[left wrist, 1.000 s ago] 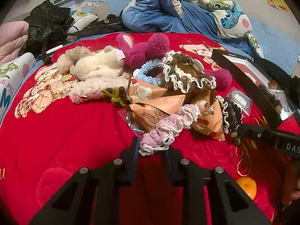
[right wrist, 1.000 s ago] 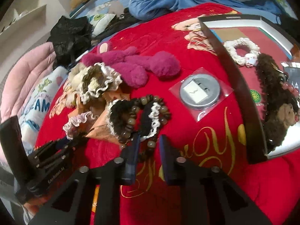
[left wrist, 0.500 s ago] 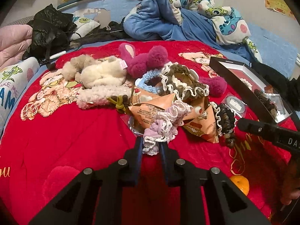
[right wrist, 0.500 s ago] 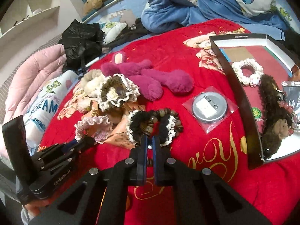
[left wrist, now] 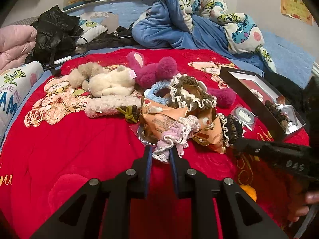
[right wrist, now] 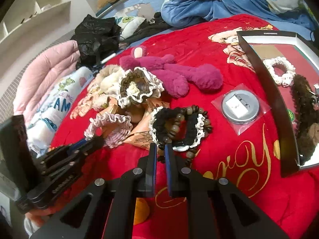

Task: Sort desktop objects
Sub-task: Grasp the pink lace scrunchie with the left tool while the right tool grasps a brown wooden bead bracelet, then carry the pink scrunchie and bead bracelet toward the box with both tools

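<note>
A pile of hair ties and snack packets lies on the red blanket (left wrist: 79, 149). My left gripper (left wrist: 161, 151) is shut on the near end of a lilac-and-white frilly scrunchie (left wrist: 175, 137), which the right wrist view also shows (right wrist: 111, 127). My right gripper (right wrist: 160, 149) pinches the wooden bead bracelet (right wrist: 175, 127), which is wound through a black lace-edged scrunchie (right wrist: 191, 129). Its jaws are opening slightly while the beads are still between the pads. A black tray (right wrist: 259, 75) at the right holds a white scrunchie (right wrist: 279, 69) and a brown plush piece (right wrist: 305, 107).
Cream (left wrist: 111, 83) and magenta (left wrist: 151, 71) plush toys, a brown frilly scrunchie (left wrist: 191, 93), orange snack packets (left wrist: 163, 119) and a bagged round tin (right wrist: 240, 106) lie around. An orange (left wrist: 249, 193) sits near my right hand. Blue bedding (left wrist: 179, 23) and a black bag (left wrist: 53, 31) lie behind.
The left jaws closed on the lilac scrunchie and drew back a little with it. The right jaws closed on the bead bracelet, then parted slightly.
</note>
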The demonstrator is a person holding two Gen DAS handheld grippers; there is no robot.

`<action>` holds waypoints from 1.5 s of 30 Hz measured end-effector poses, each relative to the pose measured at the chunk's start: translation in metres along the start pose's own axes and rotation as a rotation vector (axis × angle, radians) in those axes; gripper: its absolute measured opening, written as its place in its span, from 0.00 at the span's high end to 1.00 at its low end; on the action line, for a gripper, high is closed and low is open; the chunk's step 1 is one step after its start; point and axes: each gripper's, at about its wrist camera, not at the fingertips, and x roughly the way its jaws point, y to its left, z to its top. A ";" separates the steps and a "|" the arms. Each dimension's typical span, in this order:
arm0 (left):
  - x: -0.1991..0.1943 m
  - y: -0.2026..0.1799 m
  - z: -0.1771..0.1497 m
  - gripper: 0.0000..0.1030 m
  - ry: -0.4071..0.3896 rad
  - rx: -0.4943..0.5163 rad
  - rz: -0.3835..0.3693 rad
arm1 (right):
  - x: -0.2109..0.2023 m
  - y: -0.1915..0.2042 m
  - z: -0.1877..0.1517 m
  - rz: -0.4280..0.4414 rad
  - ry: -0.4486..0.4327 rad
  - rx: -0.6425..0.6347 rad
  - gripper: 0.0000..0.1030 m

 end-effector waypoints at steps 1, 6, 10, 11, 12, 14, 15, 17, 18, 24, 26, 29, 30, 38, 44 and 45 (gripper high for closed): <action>-0.001 0.000 0.000 0.83 -0.002 -0.001 -0.003 | 0.003 0.001 -0.001 -0.005 0.007 -0.004 0.87; -0.006 -0.001 0.000 0.83 -0.013 -0.003 -0.012 | 0.013 0.005 -0.002 -0.041 0.023 -0.038 0.85; -0.011 0.000 0.001 0.83 -0.028 -0.016 -0.029 | 0.020 0.007 -0.005 -0.080 0.030 -0.070 0.89; -0.012 0.001 0.001 0.83 -0.032 -0.019 -0.028 | 0.019 0.007 -0.004 -0.081 0.025 -0.066 0.89; -0.012 0.001 0.002 0.83 -0.034 -0.023 -0.026 | 0.018 0.007 -0.004 -0.075 0.021 -0.056 0.89; -0.012 0.002 0.001 0.83 -0.029 -0.028 -0.032 | 0.015 0.006 -0.003 -0.075 0.006 -0.047 0.89; -0.012 0.003 0.001 0.83 -0.031 -0.032 -0.028 | 0.012 0.007 -0.002 -0.073 -0.003 -0.049 0.89; -0.013 0.004 0.001 0.83 -0.032 -0.032 -0.028 | 0.008 0.007 -0.001 -0.065 -0.016 -0.046 0.89; -0.014 0.004 0.001 0.83 -0.035 -0.035 -0.028 | 0.006 0.007 0.000 -0.063 -0.023 -0.042 0.89; -0.017 0.004 0.002 0.83 -0.047 -0.036 -0.037 | -0.010 0.003 0.004 -0.027 -0.066 -0.013 0.89; -0.019 0.002 0.002 0.83 -0.052 -0.033 -0.044 | -0.015 0.000 0.005 -0.013 -0.077 -0.005 0.89; -0.019 -0.002 0.002 0.83 -0.052 -0.028 -0.051 | -0.021 -0.004 0.007 -0.012 -0.095 0.015 0.89; -0.020 -0.003 0.002 0.83 -0.053 -0.028 -0.052 | -0.023 -0.005 0.007 -0.010 -0.101 0.024 0.89; -0.024 -0.022 0.001 0.83 -0.061 0.004 -0.077 | -0.043 -0.015 0.009 0.003 -0.153 0.062 0.89; -0.026 -0.037 0.001 0.83 -0.064 0.010 -0.100 | -0.057 -0.022 0.009 0.008 -0.180 0.088 0.89; -0.026 -0.039 0.001 0.83 -0.064 0.011 -0.105 | -0.059 -0.023 0.009 0.011 -0.184 0.089 0.89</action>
